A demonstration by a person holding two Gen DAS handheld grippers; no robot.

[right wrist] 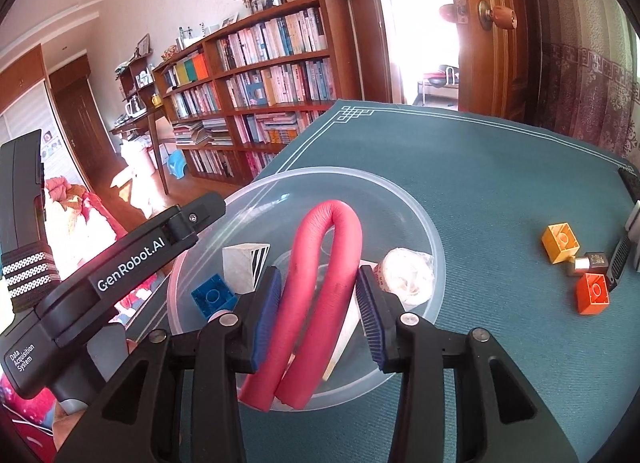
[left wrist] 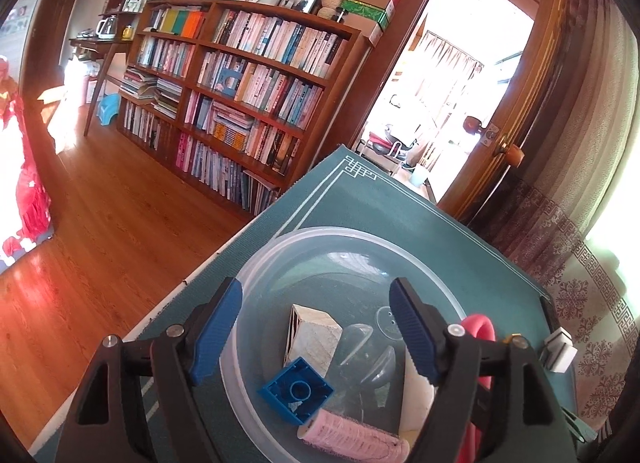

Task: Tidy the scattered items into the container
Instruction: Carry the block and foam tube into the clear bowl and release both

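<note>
A clear plastic bowl stands on the green mat. In it lie a blue brick, a white block with a striped face and a pink roll. My left gripper hangs open just above the bowl, holding nothing. My right gripper is shut on a bent red foam tube over the bowl, whose near part also holds a white wrapped bundle. The tube's two ends hang past the bowl's near rim. The tube shows at the right in the left wrist view.
On the mat right of the bowl lie a yellow brick, an orange brick and a small grey piece. The left gripper's black body sits left of the bowl. A bookshelf and open door stand beyond the table.
</note>
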